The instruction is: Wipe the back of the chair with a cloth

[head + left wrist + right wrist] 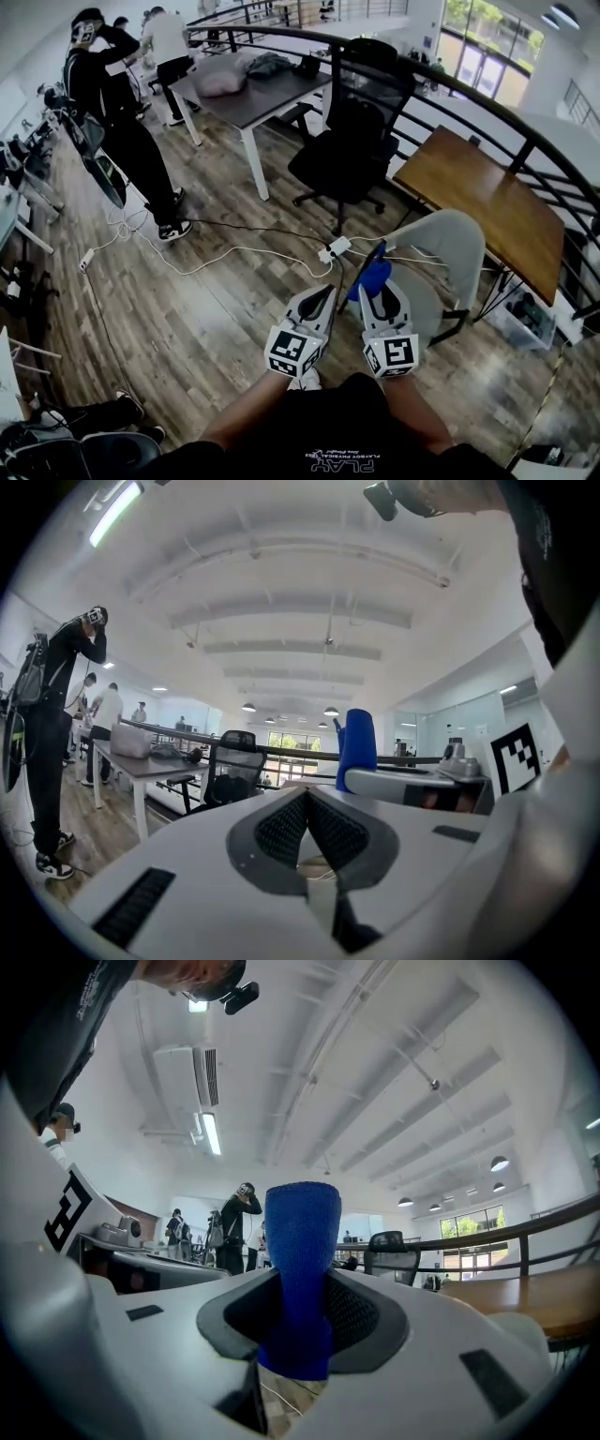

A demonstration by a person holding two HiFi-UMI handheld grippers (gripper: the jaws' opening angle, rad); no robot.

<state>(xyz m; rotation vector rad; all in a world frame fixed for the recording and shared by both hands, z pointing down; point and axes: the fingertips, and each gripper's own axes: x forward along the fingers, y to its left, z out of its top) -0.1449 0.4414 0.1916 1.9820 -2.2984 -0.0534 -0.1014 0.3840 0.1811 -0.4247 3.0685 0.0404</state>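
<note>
The right hand-held gripper (302,1321) clamped the blue cloth (300,1241) upright between its jaws, the grey chair (452,242) standing just beyond it, slightly right — nearer this one than the left hand-held gripper (307,829), closed on nothing.

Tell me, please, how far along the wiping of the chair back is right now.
Done: the blue cloth is picked up, clamped in the right hand-held gripper. In hand: it is held beside the grey chair, with no contact showing. Left: the whole wipe of the chair back. The left hand-held gripper is shut and empty.
</note>
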